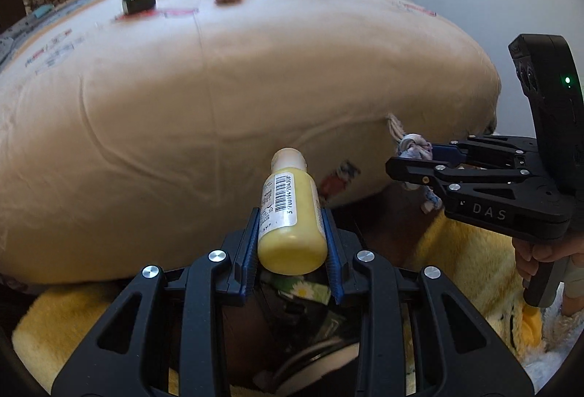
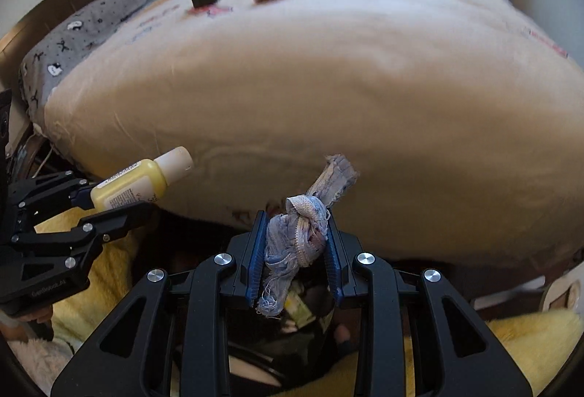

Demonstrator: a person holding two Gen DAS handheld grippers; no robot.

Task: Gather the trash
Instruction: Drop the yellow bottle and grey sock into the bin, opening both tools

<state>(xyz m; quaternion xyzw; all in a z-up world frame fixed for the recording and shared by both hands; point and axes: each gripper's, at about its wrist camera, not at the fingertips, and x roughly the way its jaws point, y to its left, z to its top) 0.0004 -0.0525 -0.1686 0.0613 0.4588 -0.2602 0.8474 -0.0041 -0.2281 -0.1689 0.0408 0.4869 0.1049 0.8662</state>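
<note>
- Left gripper (image 1: 292, 243): blue pads pinch a small yellow bottle (image 1: 290, 214), cap pointing toward 12 o'clock.
- Right gripper (image 2: 296, 251): fingers clamp a knotted rag (image 2: 299, 236) of frayed pale-blue cloth.
- Beige bedcover (image 1: 219, 86): spread beyond both grippers; blurred small items lie near its far edge at 12 o'clock.
- Yellow fleece blanket (image 1: 474, 251): beneath the grippers.

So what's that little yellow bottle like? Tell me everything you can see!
The little yellow bottle looks like soft plastic, with a cream cap that is closed. A white label with a black barcode runs along its side, and small print covers another label. The left tool is shut on its lower body, blue pads pressing both sides. It tilts forward, cap pointing toward the beige bed, held in the air near the edge without touching it.
</note>
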